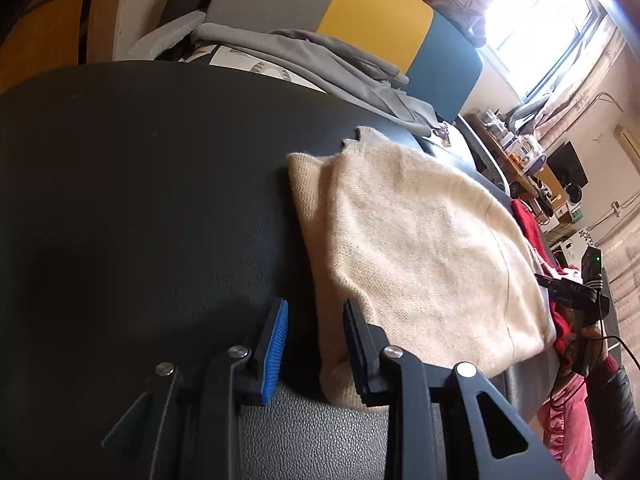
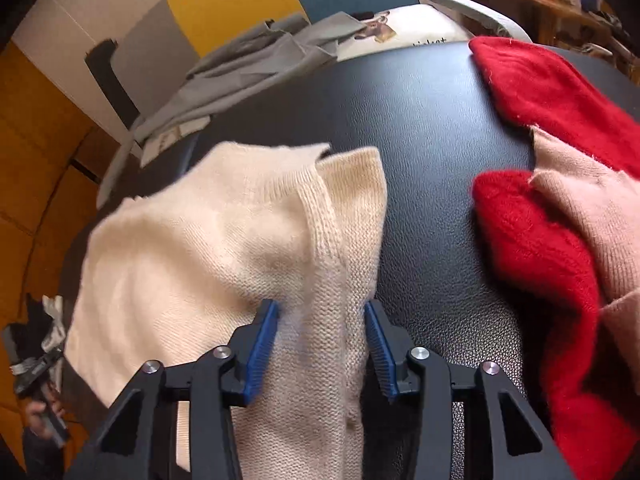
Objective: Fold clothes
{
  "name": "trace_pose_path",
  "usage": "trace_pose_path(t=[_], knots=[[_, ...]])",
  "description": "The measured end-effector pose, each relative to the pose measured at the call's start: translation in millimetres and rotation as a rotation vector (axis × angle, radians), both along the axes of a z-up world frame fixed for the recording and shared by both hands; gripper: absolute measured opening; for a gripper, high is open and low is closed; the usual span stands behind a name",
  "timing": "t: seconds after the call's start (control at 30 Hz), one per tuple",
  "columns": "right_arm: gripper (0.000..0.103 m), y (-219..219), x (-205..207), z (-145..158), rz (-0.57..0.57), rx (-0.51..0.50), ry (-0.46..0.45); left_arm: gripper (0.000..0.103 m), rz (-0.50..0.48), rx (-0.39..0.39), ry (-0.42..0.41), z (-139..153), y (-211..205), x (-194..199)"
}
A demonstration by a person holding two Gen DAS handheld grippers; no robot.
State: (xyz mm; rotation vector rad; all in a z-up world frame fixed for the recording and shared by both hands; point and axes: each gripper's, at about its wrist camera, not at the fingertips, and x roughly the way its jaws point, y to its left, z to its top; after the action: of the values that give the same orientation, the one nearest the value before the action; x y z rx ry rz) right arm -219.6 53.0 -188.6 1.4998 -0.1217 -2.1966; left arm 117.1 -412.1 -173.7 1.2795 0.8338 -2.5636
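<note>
A cream knit sweater (image 1: 420, 248) lies partly folded on the black leather-like table (image 1: 140, 200). My left gripper (image 1: 316, 344) stands open at the sweater's near left edge. Its right finger rests by the cream hem and its blue-padded left finger is over bare table. In the right wrist view the cream sweater (image 2: 208, 248) fills the gap of my right gripper (image 2: 322, 344). Both blue pads touch a fold of the knit, and the left tip dents the fabric. The right gripper (image 1: 576, 292) also shows at the sweater's far side in the left wrist view.
A red garment (image 2: 532, 240) and a pink one (image 2: 580, 208) lie heaped on the right of the table (image 2: 432, 120). A grey garment (image 2: 248, 68) drapes over a chair behind it. Yellow and blue panels (image 1: 372, 20) and a cluttered desk (image 1: 520, 152) stand further back.
</note>
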Motion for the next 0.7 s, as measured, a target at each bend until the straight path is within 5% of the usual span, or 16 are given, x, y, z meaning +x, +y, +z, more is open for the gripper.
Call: trace_pose_path(t=[0.13, 0.3, 0.43, 0.5, 0.7], knots=[[0.03, -3.1, 7.3, 6.6, -0.011, 0.035, 0.054, 0.029, -0.018, -0.008, 0.002, 2.3, -0.6, -7.6], [0.052, -3.7, 10.8, 8.6, 0.0, 0.051, 0.048, 0.029, -0.031, -0.024, 0.009, 6.8, -1.7, -18.7], [0.039, -5.5, 27.0, 14.5, 0.018, 0.092, 0.076, 0.029, -0.044, -0.021, 0.018, 11.0, -4.6, -24.1], [0.024, -5.5, 35.2, 17.7, 0.024, 0.114, 0.085, 0.029, -0.053, -0.009, 0.028, 12.6, -6.5, -28.2], [0.021, -4.1, 45.3, 19.7, 0.028, 0.126, 0.074, 0.03, -0.124, 0.055, -0.009, -0.8, -11.5, -51.4]])
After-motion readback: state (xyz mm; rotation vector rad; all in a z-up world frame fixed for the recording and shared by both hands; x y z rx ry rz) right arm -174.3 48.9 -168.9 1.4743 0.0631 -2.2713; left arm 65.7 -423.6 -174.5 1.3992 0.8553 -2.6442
